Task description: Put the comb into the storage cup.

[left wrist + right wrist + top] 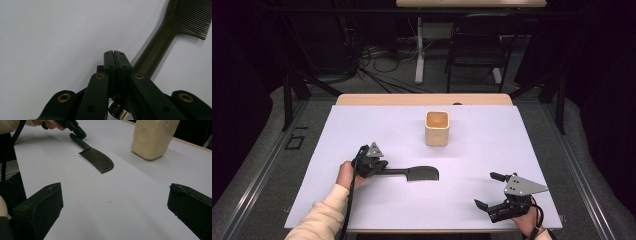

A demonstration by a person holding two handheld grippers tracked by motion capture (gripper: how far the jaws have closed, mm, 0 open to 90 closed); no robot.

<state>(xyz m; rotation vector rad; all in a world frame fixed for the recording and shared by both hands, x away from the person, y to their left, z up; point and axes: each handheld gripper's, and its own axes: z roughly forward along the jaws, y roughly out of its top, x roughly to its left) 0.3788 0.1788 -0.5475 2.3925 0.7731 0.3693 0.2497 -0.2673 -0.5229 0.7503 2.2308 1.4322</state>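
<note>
A dark comb (pixel 422 173) lies flat on the white table cover, its handle pointing left toward my left gripper (pixel 385 168). In the left gripper view the jaws of that gripper (pixel 115 53) are pressed together with nothing between them, and the comb's handle (pixel 157 46) runs just to their right. The right gripper view shows the left gripper's tip (pixel 80 133) at the handle end of the comb (pixel 96 157). My right gripper (pixel 486 189) rests at the front right of the table, open wide and empty (pixel 115 192).
A cream, square-mouthed cup (pixel 436 129) stands upright behind the comb, near the table's middle back (pixel 153 137). The white cover (pixel 362 130) spans the table. Beyond the far edge are a dark chair (pixel 482 40) and cables on the floor.
</note>
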